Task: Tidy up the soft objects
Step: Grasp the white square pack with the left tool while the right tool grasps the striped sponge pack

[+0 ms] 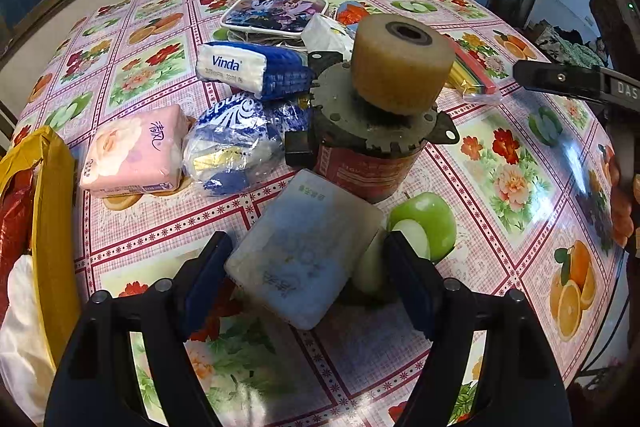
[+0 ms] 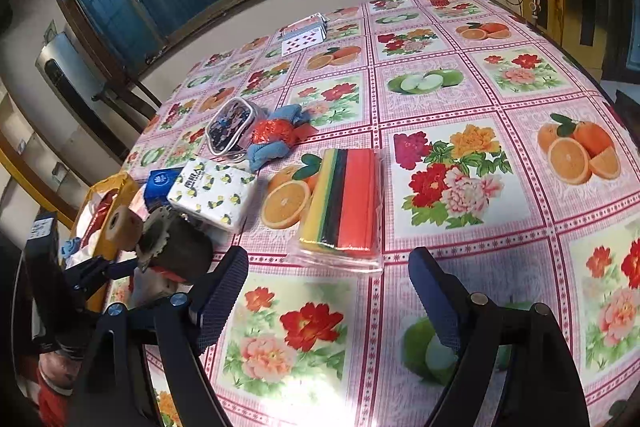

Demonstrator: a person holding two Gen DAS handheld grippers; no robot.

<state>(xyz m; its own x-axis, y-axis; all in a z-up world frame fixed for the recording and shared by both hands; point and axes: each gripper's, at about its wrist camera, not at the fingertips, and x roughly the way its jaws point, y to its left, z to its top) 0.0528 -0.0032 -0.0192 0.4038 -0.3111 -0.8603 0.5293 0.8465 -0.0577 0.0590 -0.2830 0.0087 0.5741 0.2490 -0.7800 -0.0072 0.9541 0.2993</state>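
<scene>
Left gripper [image 1: 308,259] has its jaws spread around a pale blue tissue pack [image 1: 306,247]; whether the pads touch it is unclear, and its print is blurred. Motor [image 1: 380,115] stands at 12 o'clock, hiding packs behind. Right gripper [image 2: 328,291] gapes wide, empty; clay strips [image 2: 344,203] at 12 o'clock.

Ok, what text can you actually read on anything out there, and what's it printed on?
"Vinda": blue-and-white tissue pack.
"DAS": cut off, on the right gripper.
Chinese characters on the pink tissue pack: too blurred.
Print on the pale-blue pack between the left gripper fingers: illegible.
</scene>
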